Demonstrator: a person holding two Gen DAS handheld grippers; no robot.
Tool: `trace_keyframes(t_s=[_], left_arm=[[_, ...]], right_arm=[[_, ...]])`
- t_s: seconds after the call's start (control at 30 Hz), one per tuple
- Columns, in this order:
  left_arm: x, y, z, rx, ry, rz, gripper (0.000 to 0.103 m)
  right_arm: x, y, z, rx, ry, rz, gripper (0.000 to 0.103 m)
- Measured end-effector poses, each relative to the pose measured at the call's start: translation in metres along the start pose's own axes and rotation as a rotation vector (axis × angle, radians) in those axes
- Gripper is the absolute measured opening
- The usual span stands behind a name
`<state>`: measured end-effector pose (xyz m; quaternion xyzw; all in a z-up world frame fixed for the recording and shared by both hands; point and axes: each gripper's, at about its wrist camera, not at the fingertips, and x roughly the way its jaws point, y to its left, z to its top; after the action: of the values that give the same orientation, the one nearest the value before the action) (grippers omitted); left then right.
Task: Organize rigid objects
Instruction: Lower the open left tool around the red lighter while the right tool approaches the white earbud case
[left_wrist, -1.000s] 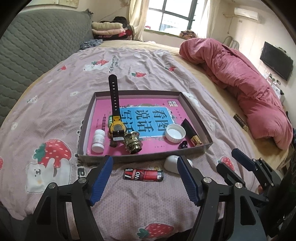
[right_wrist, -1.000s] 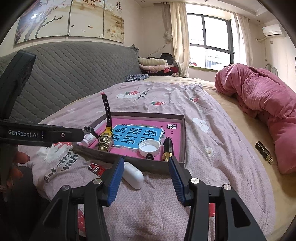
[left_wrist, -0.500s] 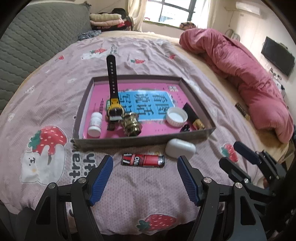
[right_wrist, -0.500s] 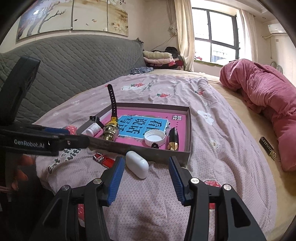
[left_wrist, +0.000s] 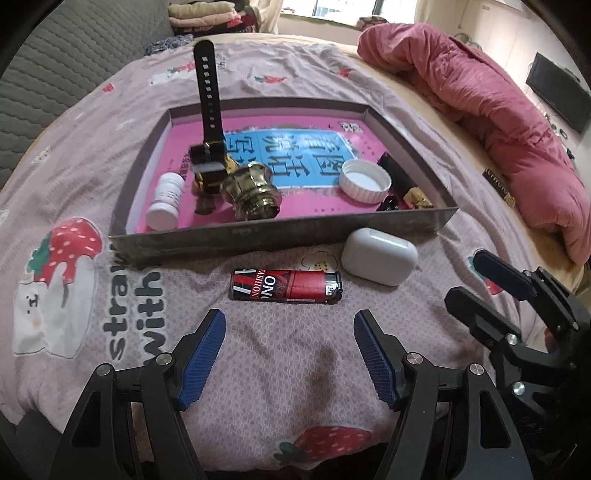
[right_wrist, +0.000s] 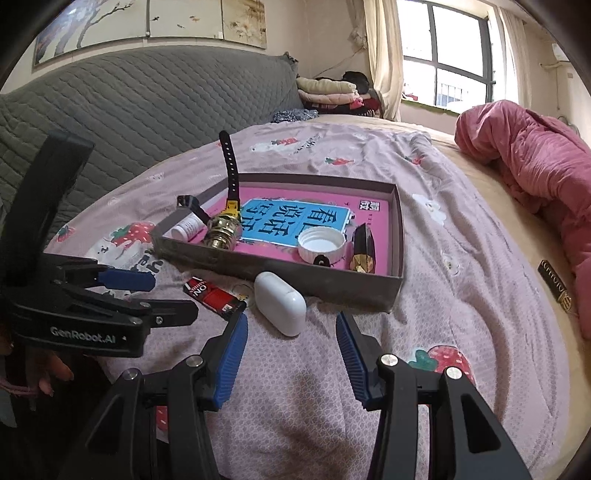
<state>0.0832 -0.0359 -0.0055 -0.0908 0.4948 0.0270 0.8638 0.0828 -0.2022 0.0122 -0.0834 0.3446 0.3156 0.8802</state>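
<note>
Straight ahead of both tongs, beyond the loose items, sits the shallow grey cardboard tray with a pink-and-blue printed floor (left_wrist: 280, 236), resting on the lilac strawberry-print bedspread (left_wrist: 74, 155) and already holding a yellow watch with a black strap, a brass fitting, a small white bottle and a white ribbed cap. Just in front of the right tongs (right_wrist: 291, 354), whose blue-padded jaws stand wide apart and hold nothing, lies the white rounded plastic earbud case (right_wrist: 280, 302), outside the tray's near wall. Directly ahead of the left tongs (left_wrist: 290, 354), equally wide open and empty, lies the red-and-black rectangular lighter (left_wrist: 286, 286). The step in hand looks like the approach; next, each tong probably needs to lower, straddle its item and close.
</note>
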Motion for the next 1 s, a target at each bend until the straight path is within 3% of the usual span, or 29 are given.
trace_keyframes(t_s=[0.4,0.8,1.0], left_arm=[[0.038,0.000,0.012,-0.026,0.037,-0.009,0.074],[0.048,-0.002,0.013,0.003,0.025,0.002,0.076],[0.049,0.005,0.012,0.008,0.011,-0.032,0.077]], right_arm=[[0.020,-0.009,-0.002,0.010,0.042,0.026,0.049],[0.048,-0.004,-0.004,-0.068,0.076,0.043,0.049],[0.060,-0.004,-0.001,-0.080,0.072,0.070,0.049]])
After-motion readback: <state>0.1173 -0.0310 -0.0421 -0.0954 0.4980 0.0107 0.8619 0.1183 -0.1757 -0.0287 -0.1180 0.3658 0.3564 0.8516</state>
